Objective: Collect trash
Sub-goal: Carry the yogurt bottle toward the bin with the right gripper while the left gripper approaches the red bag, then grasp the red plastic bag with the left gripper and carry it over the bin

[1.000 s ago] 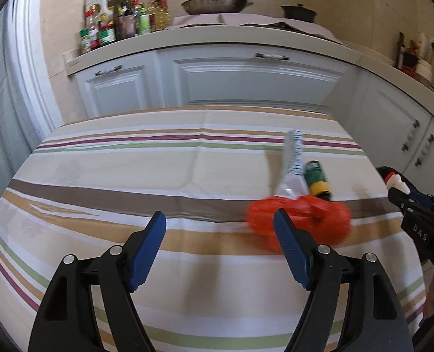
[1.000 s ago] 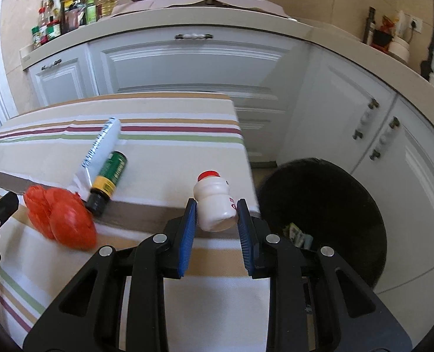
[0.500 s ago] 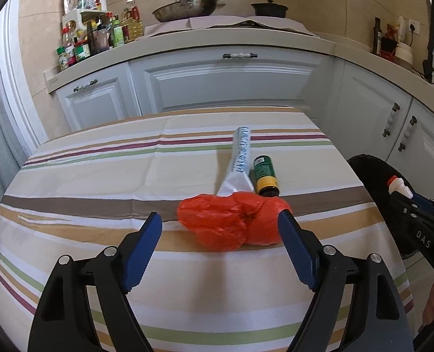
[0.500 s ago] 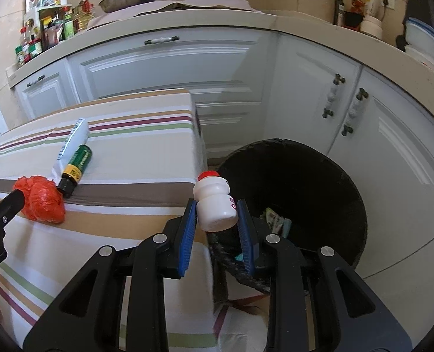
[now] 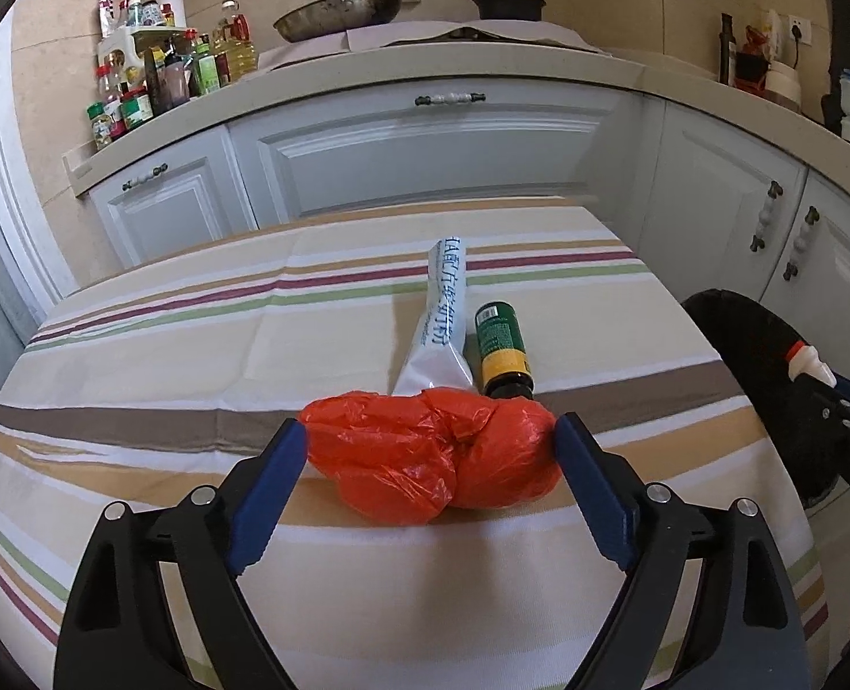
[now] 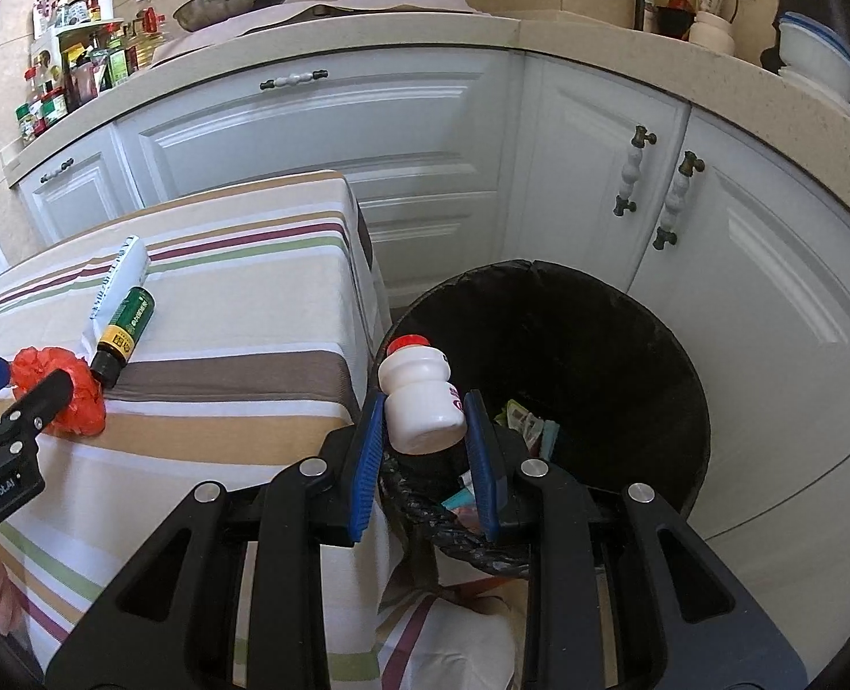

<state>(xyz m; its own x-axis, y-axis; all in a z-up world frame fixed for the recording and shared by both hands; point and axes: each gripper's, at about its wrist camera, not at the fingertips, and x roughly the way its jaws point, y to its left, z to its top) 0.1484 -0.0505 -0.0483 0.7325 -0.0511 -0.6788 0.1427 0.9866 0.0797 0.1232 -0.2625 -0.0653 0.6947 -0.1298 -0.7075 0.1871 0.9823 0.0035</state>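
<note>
Here the bottle (image 6: 422, 399) sits pinched in the right tongs (image 6: 425, 448) above the bin (image 6: 626, 356), ready to drop. On the counter (image 5: 195, 345), the left tongs (image 5: 430, 454) stand wide, straddling the red bag (image 5: 430, 454) to grab it.

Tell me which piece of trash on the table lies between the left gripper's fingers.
The red plastic bag; the left gripper brackets it, open. The white tube and green bottle lie behind it.

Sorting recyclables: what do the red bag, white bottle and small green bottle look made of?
Red bag: thin glossy plastic film, crinkled. White bottle in the right gripper: matte opaque plastic, probably, with red cap. Green bottle: dark glass or plastic under a paper-like label; unclear.
</note>
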